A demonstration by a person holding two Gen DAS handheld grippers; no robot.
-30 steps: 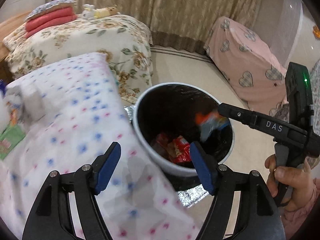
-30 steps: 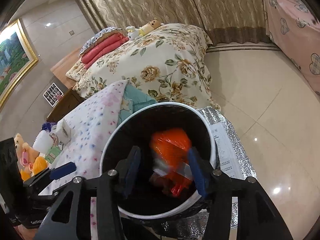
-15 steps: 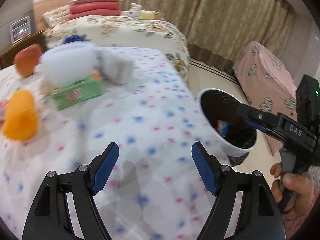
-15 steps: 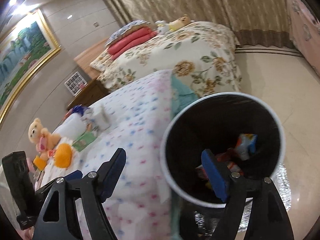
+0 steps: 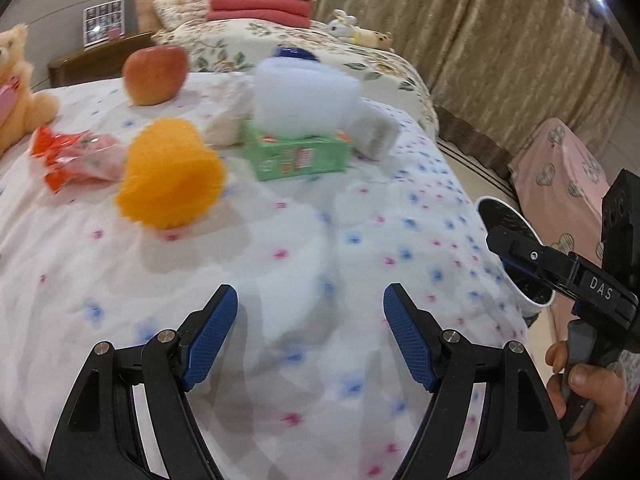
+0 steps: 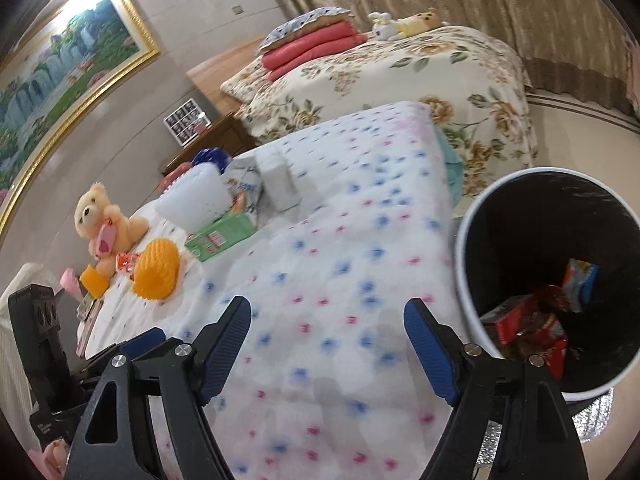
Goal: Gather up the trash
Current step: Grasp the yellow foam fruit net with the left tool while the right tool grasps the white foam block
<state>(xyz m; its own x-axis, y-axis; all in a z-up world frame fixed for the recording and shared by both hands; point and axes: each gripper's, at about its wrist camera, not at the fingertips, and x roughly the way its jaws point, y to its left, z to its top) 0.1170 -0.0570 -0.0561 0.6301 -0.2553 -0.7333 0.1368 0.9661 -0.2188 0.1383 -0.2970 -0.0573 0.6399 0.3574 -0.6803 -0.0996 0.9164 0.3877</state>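
A white trash bin (image 6: 464,248) with a black liner stands beside the bed at the right and holds several wrappers (image 6: 532,320); its rim also shows in the left wrist view (image 5: 500,204). My left gripper (image 5: 310,336) is open and empty over the dotted bedspread (image 5: 360,240). My right gripper (image 6: 328,348) is open and empty over the bedspread, just left of the bin; it also shows in the left wrist view (image 5: 520,250). A red-orange wrapper (image 5: 76,156) lies on the bed at the far left.
On the bed lie an orange spiky ball (image 5: 172,176), a green box (image 5: 298,152) under a white tub (image 5: 304,96), an apple (image 5: 154,74), a grey block (image 5: 376,134) and a teddy bear (image 6: 100,220). A floral bed (image 6: 400,72) stands behind.
Both grippers swung left from over the bin to over the bed. The orange packet that was between the right gripper's fingers now lies in the bin. Both grippers stand open.
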